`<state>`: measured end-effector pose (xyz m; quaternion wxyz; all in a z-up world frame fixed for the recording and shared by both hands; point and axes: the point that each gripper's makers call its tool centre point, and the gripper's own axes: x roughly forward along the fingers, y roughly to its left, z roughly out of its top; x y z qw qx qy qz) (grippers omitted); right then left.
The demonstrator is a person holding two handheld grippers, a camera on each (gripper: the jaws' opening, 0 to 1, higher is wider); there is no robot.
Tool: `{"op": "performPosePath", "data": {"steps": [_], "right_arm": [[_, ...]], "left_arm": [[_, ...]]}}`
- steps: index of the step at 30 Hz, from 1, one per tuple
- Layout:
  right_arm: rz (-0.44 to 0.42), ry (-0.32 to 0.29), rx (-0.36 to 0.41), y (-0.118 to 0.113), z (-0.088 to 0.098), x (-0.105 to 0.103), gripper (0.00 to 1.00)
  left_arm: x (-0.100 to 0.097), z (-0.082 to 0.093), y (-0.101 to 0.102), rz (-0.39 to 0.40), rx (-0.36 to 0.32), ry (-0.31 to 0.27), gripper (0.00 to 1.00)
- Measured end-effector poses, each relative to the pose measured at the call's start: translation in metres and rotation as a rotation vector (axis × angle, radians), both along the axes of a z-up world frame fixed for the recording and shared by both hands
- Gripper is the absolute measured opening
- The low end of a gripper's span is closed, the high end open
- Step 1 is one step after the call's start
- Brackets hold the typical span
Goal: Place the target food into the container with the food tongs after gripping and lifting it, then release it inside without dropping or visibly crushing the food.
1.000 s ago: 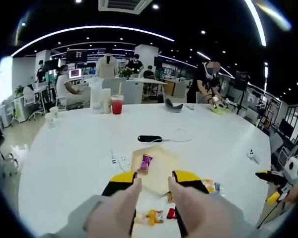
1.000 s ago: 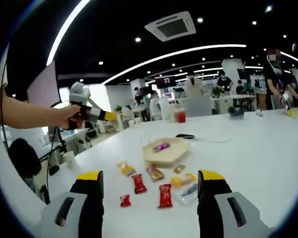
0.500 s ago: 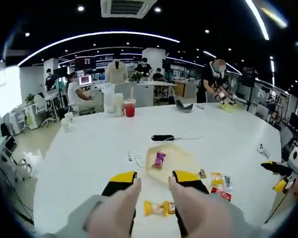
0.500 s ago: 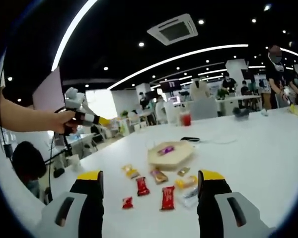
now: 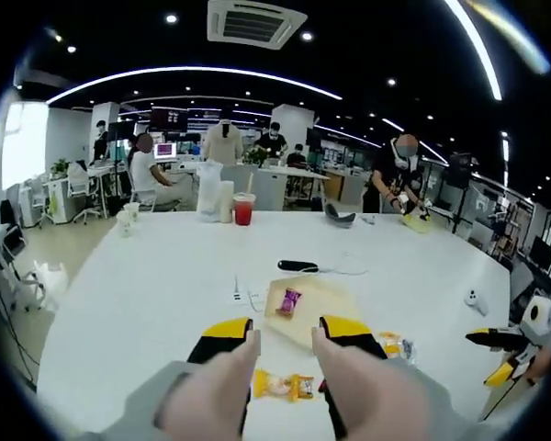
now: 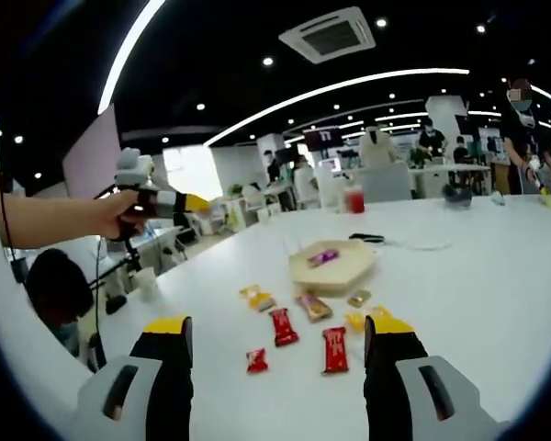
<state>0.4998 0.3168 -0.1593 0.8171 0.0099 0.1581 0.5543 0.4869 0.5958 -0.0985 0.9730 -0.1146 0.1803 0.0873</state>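
In the left gripper view, the left gripper [image 5: 284,336] rose from the bottom with its yellow-tipped black jaws parted and nothing between them. Beige tong-like arms ran up along them; whether these were the food tongs could not be told. Just beyond the tips, on the white round table [image 5: 138,285], lay a yellow-wrapped candy [image 5: 277,385], with clear and yellow packets [image 5: 397,345] to its right. Further on sat the pale wooden hexagonal tray [image 5: 316,305], holding a purple-wrapped sweet [image 5: 288,300]. Behind it lay a black oblong device [image 5: 292,266] with a white cable, and at the far edge a red drink in a clear cup [image 5: 243,210].

In the right gripper view, the right gripper [image 6: 277,335] stood wide open and empty. Ahead of its jaws red snack packets [image 6: 333,348] and a small red wrapper [image 6: 256,360] lay scattered, then a brown-wrapped bar [image 6: 313,306] and a yellow packet [image 6: 256,296]. The tray [image 6: 336,268] sat beyond them with the purple sweet [image 6: 322,258] inside. At the left, a person's hand [image 6: 116,215] held the left gripper [image 6: 170,202] above the table edge.
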Motion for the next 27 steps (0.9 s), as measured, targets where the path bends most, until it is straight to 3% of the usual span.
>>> {"op": "performPosePath", "data": {"steps": [3,5,11,14,18,21,27], "right_arm": [[-0.006,-0.008,-0.019,-0.001,-0.003,-0.004,0.77],[-0.023,0.004,-0.079,-0.005,-0.015,-0.005,0.77],[-0.022,0.015,-0.074,0.001,-0.015,-0.020,0.77],[-0.004,-0.016,-0.123,0.008,-0.020,-0.025,0.77],[0.002,-0.009,-0.115,0.018,-0.017,-0.028,0.77],[-0.005,-0.010,-0.097,0.022,-0.015,-0.024,0.77],[-0.078,0.015,-0.074,0.013,-0.017,-0.007,0.77]], "left_arm": [[0.001,-0.003,-0.006,-0.009,-0.045,-0.041,0.28],[-0.002,-0.009,-0.006,0.004,-0.057,-0.036,0.28],[-0.013,-0.029,-0.013,0.010,-0.127,-0.043,0.28],[-0.023,-0.043,-0.008,0.024,-0.162,-0.043,0.28],[-0.029,-0.048,-0.004,0.012,-0.160,-0.025,0.28],[-0.028,-0.050,-0.003,-0.038,-0.120,-0.015,0.28],[-0.025,-0.051,-0.004,-0.076,-0.110,-0.004,0.28]]}}
